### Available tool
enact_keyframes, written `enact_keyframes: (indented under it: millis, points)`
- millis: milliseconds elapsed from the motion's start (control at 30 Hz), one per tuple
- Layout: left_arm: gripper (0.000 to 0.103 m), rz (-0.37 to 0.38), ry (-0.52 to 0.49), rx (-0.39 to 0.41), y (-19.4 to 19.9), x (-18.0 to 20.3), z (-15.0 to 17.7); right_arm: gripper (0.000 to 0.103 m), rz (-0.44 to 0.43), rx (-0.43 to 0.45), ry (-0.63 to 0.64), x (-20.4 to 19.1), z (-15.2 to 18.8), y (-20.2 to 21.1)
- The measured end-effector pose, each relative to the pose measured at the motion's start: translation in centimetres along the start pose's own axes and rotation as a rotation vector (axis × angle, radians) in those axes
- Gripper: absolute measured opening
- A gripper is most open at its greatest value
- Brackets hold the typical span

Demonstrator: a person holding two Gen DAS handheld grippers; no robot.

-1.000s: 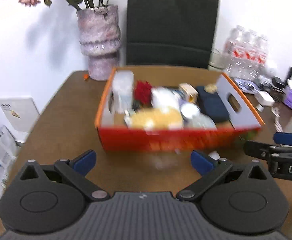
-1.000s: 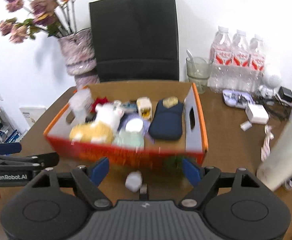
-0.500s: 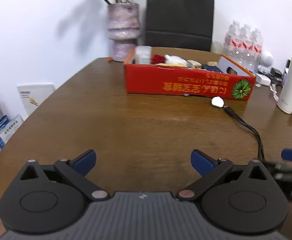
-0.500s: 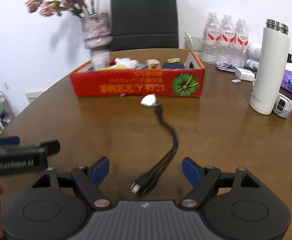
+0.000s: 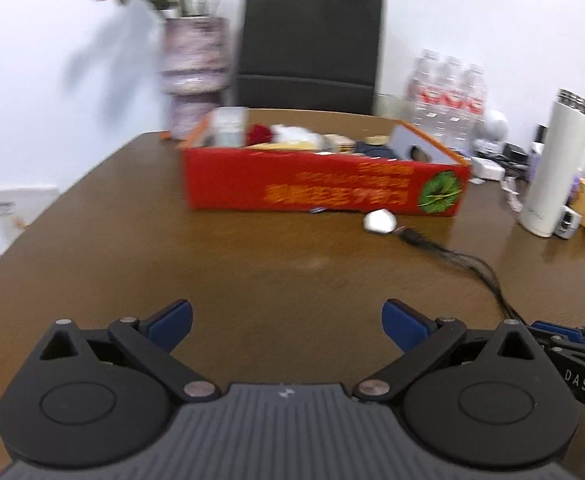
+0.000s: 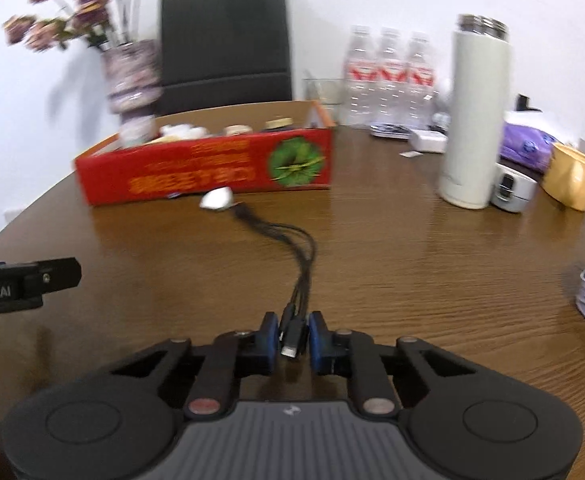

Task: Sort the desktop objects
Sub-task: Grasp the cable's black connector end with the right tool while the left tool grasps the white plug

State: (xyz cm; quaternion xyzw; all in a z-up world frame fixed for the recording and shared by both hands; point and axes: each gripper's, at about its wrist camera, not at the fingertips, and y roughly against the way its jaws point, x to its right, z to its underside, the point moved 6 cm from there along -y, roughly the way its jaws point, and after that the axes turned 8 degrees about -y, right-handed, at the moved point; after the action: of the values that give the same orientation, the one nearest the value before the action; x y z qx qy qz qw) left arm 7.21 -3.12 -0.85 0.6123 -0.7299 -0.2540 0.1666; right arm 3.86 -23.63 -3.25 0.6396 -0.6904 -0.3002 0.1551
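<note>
The right gripper is clamped on the plug ends of a black multi-head charging cable. It trails floppy and light toward 11 o'clock to its white hub by the red cardboard box. The left gripper hangs wide apart, holding nothing. I'd grip the stiff plugs, since the cords will sag.

Red box with orange lettering and a green round emblem; black cable with white plug; brown wood-grain tabletop; white flask; yellow pouch; black tool, blue pads
</note>
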Motion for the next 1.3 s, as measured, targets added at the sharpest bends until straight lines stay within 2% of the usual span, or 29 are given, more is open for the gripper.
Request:
enact_keyframes:
  millis: [100,167,200,233,333,433,533,600,767,833,867,967,1000,1033,1100,1200,1300]
  points:
    - [0.102,0.049,-0.061,0.005,-2.8,1.6,-2.3,0.019,-0.022,-0.043,0.080,0.4,-0.3,-0.5]
    - [0.100,0.088,-0.072,0.004,-4.8,2.3,-3.7,0.042,-0.048,-0.042,0.113,0.3,-1.0,-0.2]
    - [0.098,0.116,-0.067,-0.001,-5.8,2.7,-4.3,0.065,-0.066,-0.029,0.124,0.2,-1.4,0.1]
    - [0.097,0.147,-0.062,-0.010,-7.0,3.0,-4.9,0.074,-0.083,-0.008,0.137,0.3,-2.1,0.2]
    - [0.088,0.180,-0.076,-0.036,-10.1,4.3,-6.2,0.071,-0.093,0.007,0.168,0.6,-3.7,-0.9]
    - [0.073,0.201,-0.099,-0.055,-12.6,5.4,-6.9,0.068,-0.084,-0.012,0.174,0.7,-4.9,-3.0]
    - [0.059,0.225,-0.079,-0.073,-14.3,5.7,-7.1,0.066,-0.121,-0.020,0.193,0.1,-6.0,-4.6]
    - [0.028,0.235,-0.069,-0.071,-14.4,5.6,-7.2,0.062,-0.164,-0.030,0.224,-0.9,-6.6,-5.7]
    - [0.028,0.245,-0.020,-0.094,-13.4,4.0,-6.6,0.048,-0.247,-0.072,0.334,-4.3,-7.4,-9.1]
    - [0.027,0.229,-0.002,-0.102,-12.4,3.1,-6.0,0.035,-0.263,-0.091,0.364,-5.4,-7.2,-10.3]
    - [0.027,0.226,0.012,-0.101,-11.8,2.7,-5.9,0.031,-0.264,-0.092,0.366,-5.7,-7.0,-10.7]
    - [0.027,0.217,0.057,-0.082,-9.7,1.5,-5.6,0.030,-0.267,-0.063,0.356,-6.1,-6.8,-10.7]
    - [0.027,0.212,0.064,-0.074,-9.1,1.3,-5.6,0.022,-0.272,-0.060,0.344,-6.2,-6.7,-10.6]
    - [0.027,0.201,0.070,-0.061,-8.4,1.1,-5.5,0.009,-0.275,-0.063,0.323,-6.1,-6.5,-10.4]
    - [0.027,0.189,0.073,-0.042,-7.1,1.1,-5.5,0.008,-0.244,-0.057,0.324,-6.2,-6.0,-9.4]
    - [0.027,0.191,0.072,-0.016,-5.1,1.3,-5.6,0.008,-0.224,0.040,0.341,-6.5,-6.0,-6.4]
    - [0.027,0.181,0.052,0.030,-2.7,1.4,-6.0,0.008,-0.230,0.141,0.302,-6.2,-7.0,-2.9]
